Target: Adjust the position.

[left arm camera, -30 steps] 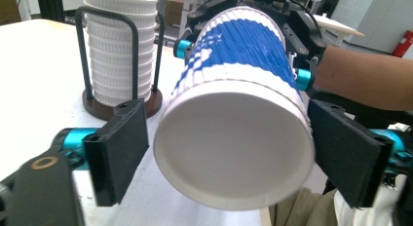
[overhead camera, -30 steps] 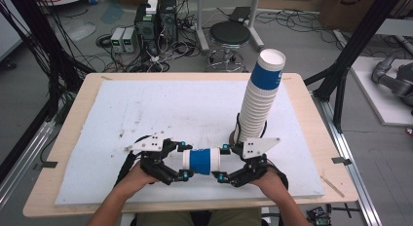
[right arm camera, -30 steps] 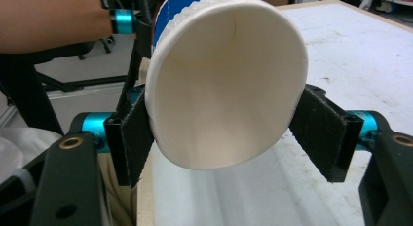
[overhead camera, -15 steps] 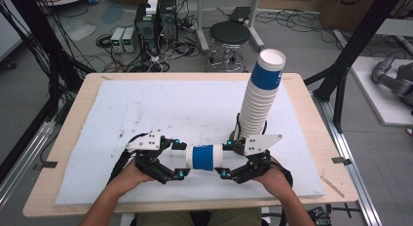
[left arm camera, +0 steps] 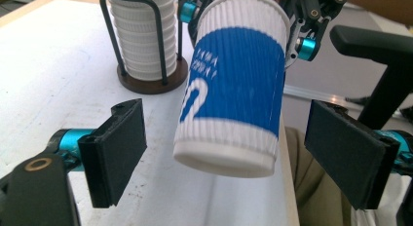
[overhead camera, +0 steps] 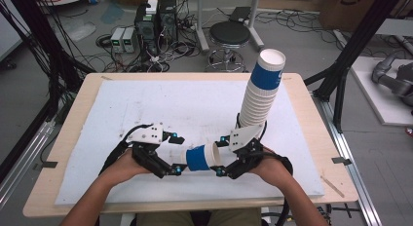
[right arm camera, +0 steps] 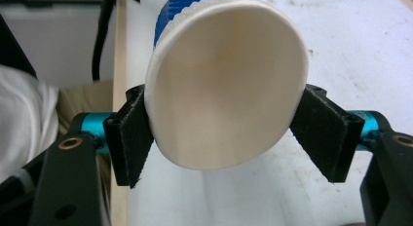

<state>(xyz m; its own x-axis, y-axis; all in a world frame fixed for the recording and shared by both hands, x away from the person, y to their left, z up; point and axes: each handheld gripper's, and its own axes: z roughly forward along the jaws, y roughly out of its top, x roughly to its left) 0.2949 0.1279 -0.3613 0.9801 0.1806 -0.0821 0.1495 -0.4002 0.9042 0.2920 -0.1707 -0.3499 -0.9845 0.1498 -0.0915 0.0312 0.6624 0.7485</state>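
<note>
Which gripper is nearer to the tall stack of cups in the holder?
Right. The right gripper sits just below the base of the cup stack, gripping the blue cup; the left gripper is farther off to its left.

In the right gripper view the paper cup hides its own base behind its wide mouth, and its blue band is cut off at twelve o'clock by the top edge; in the left gripper view the cup's rim is lost at twelve o'clock behind the right gripper; the print on its band is too small to read; the cup stack in its wire holder is cropped by the top edge; in the high view the person's forearms run off at six o'clock.
</note>
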